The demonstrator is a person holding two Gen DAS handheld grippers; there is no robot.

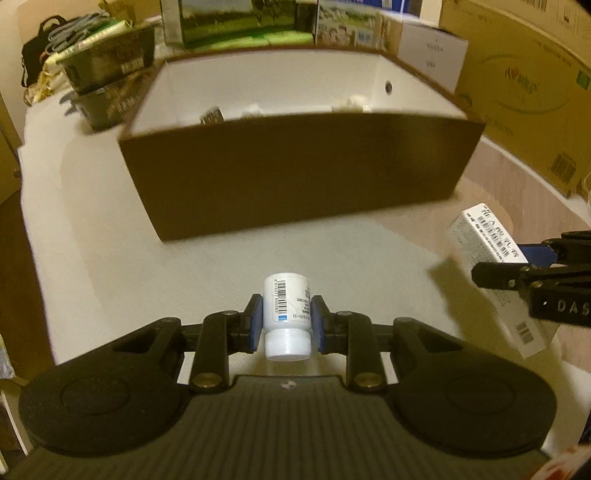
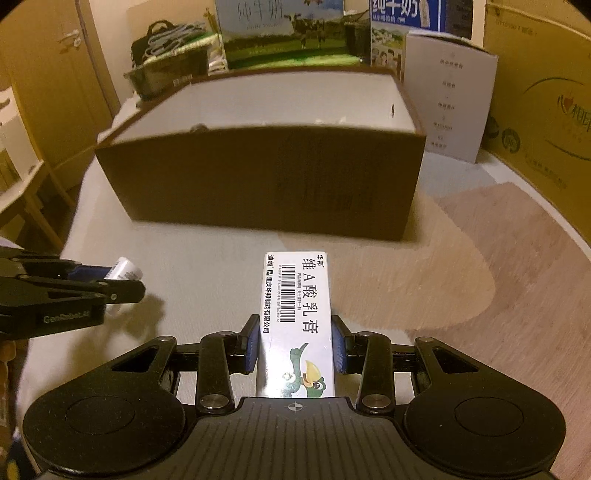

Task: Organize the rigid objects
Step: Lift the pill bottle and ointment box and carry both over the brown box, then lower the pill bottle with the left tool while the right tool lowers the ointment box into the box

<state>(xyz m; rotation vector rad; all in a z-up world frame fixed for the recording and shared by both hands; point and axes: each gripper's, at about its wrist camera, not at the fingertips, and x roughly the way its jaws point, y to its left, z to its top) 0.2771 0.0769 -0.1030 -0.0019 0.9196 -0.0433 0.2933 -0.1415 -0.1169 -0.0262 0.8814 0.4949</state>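
Observation:
My left gripper (image 1: 287,321) is shut on a small white bottle (image 1: 287,306) with a barcode label, cap toward the camera, lifted above the tabletop. My right gripper (image 2: 294,341) is shut on a long white ointment carton (image 2: 297,314) with a barcode and a green bird picture, also off the surface. Each gripper shows in the other view: the right gripper (image 1: 517,266) with the carton (image 1: 484,243) at the right edge, the left gripper (image 2: 110,284) with the bottle (image 2: 125,271) at the left. An open brown cardboard box (image 1: 295,177) stands ahead of both, white inside, with a few small items at its bottom.
The pale tabletop (image 1: 184,280) has a wood-toned patch (image 2: 498,288) on the right. Behind the box stand milk cartons (image 2: 280,33), a white box (image 2: 448,99) and a large cardboard carton (image 1: 528,85). Dark baskets and bags (image 1: 103,70) pile at the back left.

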